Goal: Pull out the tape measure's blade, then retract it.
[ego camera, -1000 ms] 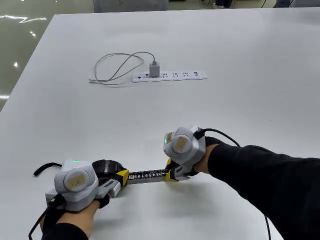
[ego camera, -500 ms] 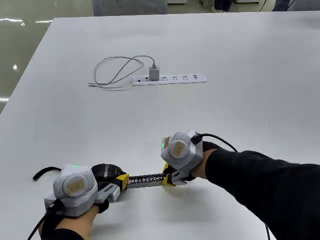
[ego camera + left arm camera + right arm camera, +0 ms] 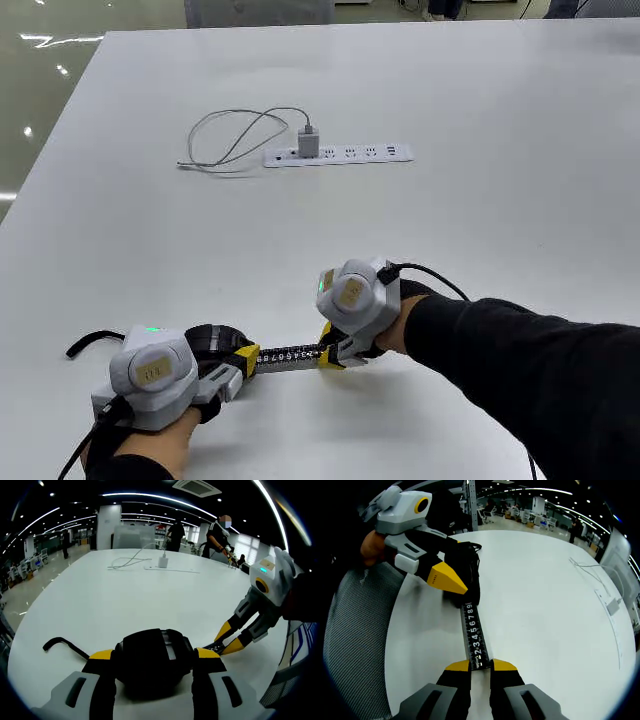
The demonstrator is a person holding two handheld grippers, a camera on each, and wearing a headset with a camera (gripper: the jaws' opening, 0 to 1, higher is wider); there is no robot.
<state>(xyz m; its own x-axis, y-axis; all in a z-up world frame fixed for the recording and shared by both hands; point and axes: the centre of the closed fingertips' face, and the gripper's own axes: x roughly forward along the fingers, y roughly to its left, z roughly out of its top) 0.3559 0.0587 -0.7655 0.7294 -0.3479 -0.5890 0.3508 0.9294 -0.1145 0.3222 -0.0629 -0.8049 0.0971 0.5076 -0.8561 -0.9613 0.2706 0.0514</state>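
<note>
1. The tape measure point(image 3: 213, 339) has a black case. It lies on the white bench point(image 3: 450, 220), near the edge closest to the person and toward the left side.
2. Its blade point(image 3: 474, 635) is pulled out a short way to the right and lies flat just above the bench surface. The numbers 2 to 9 can be read on it in the right gripper view.
3. The left gripper point(image 3: 236, 364) holds the case. Its yellow-tipped fingers point(image 3: 102, 655) are spread around the case and press on it from both sides.
4. The right gripper point(image 3: 331, 356) is at the free end of the blade. Its fingers point(image 3: 457, 666) are almost pressed together and pinch the blade end between the yellow tips.
5. A black strap point(image 3: 88, 341) lies on the bench just left of the case.
6. A dark sleeve point(image 3: 520, 360) covers the person's right arm, which comes in from the lower right.
7. Far from the grippers, toward the middle of the bench, lies a white power strip point(image 3: 345, 153). A charger point(image 3: 308, 140) is plugged into it, and a grey cable point(image 3: 235, 135) makes loops to the left of it.
</note>
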